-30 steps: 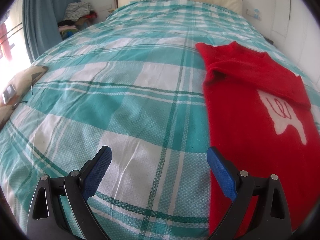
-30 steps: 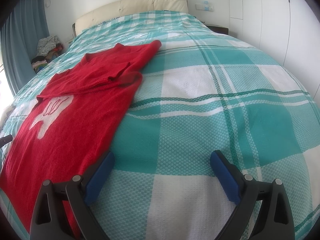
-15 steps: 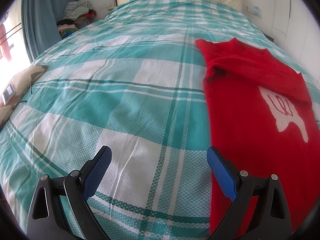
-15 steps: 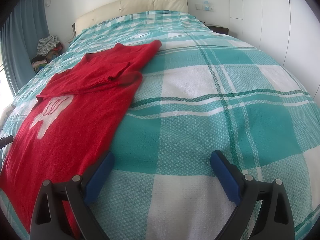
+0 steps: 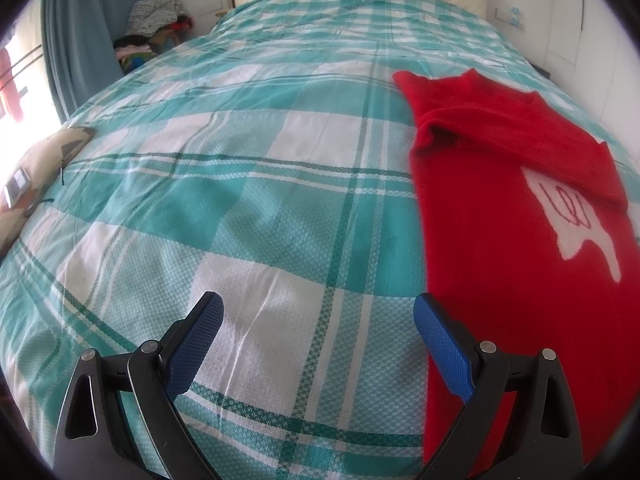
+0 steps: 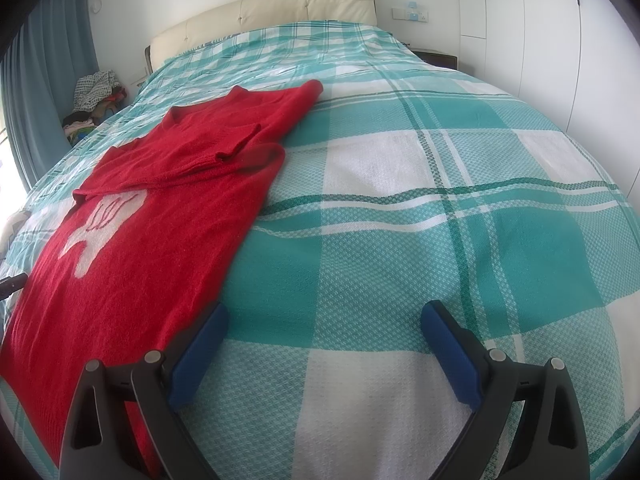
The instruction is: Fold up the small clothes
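Note:
A red knit sweater (image 5: 500,216) with a white motif lies flat on the bed, both sleeves folded across its chest. In the right wrist view the sweater (image 6: 152,216) lies at the left. My left gripper (image 5: 318,312) is open and empty above the bedspread, its right fingertip at the sweater's left edge. My right gripper (image 6: 324,316) is open and empty, its left fingertip at the sweater's right edge near the hem.
The bed carries a teal and white plaid bedspread (image 5: 248,184) and has a cream headboard (image 6: 272,8). A pile of clothes (image 5: 154,28) sits by the blue curtain at the far left. A patterned cushion (image 5: 36,176) lies at the bed's left edge. White wardrobes (image 6: 540,40) stand at the right.
The left wrist view has shifted slightly, so the sweater sits a little lower and to the right. The right gripper has barely moved. Both stay open.

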